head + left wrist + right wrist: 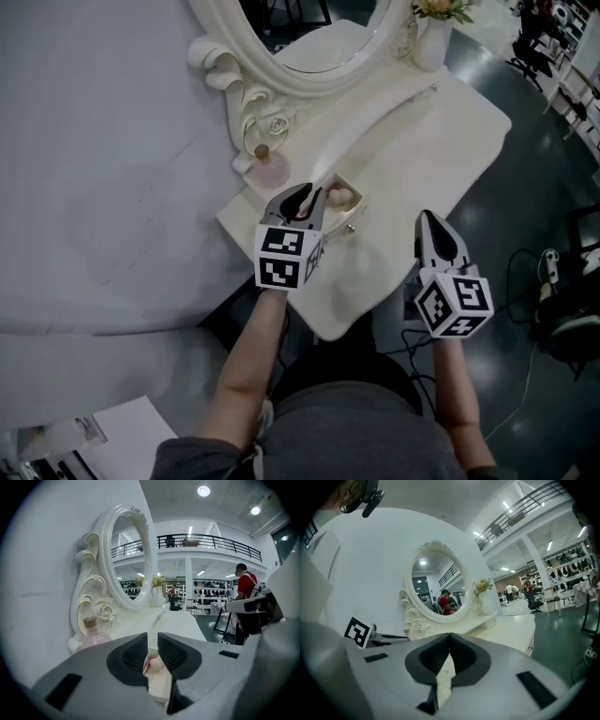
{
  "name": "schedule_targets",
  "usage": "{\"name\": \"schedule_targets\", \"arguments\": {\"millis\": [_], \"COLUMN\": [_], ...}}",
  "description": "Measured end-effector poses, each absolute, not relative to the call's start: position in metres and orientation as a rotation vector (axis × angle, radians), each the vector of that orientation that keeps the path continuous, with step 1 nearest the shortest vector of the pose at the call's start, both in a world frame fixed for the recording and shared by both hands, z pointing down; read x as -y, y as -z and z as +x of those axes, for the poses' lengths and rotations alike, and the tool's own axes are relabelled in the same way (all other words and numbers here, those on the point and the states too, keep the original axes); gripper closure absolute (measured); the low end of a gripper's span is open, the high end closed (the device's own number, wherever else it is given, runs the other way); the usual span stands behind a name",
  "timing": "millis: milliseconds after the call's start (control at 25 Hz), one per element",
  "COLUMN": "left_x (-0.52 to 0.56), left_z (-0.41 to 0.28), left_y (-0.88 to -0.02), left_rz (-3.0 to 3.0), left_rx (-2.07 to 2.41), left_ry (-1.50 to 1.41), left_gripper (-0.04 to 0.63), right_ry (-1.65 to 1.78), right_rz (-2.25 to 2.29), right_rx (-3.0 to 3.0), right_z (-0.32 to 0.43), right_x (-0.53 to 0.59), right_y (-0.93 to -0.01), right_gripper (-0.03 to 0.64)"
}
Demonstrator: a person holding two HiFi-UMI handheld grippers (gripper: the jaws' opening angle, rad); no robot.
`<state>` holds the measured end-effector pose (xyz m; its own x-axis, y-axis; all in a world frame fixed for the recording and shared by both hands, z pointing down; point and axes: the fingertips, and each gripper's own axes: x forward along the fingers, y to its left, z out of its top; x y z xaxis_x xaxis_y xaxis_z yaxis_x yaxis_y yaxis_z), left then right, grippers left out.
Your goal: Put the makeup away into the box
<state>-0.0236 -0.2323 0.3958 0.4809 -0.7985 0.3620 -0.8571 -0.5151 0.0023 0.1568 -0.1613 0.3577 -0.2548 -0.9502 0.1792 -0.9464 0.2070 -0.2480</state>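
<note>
Left tongs [313, 194]: narrowly apart, over small cream open box [352, 212] on white worktop [422, 150]; right tongs [427, 218]: together, empty

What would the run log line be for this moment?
left gripper: at open box, jaws narrowly apart, pinkish thing in gap, grip unclear | right gripper: shut, empty, near table edge

White table [412, 159], creamy mirror frame [234, 80] with faint gold edging. Pale pink bottle [269, 171], brown stopper [262, 150]. Grey left gripper [312, 194] and right gripper [427, 218], cubes patterned in black-and-white squares. Cream box [354, 221], and inside it something that looks pinkish-beige, though it's blurry.
</note>
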Motion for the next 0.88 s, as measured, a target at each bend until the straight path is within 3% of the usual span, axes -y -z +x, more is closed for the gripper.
{"name": "schedule_targets", "arguments": {"millis": [480,880], "left_x": [0.214,0.200], "left_z": [-0.070,-0.098], "left_y": [-0.384,-0.386], "left_rz": [2.488,2.441], "left_rx": [1.561,1.597], "left_ry": [-0.369,-0.320], "left_gripper": [0.578,0.588], "right_ry": [0.438,0.413], "right_rz": [-1.861,-1.835], "right_rx": [-2.494,-2.539], "right_z": [0.129,0.111], "right_x": [0.155,0.148], "right_y": [-0.348,-0.345], "right_gripper": [0.612,0.614]}}
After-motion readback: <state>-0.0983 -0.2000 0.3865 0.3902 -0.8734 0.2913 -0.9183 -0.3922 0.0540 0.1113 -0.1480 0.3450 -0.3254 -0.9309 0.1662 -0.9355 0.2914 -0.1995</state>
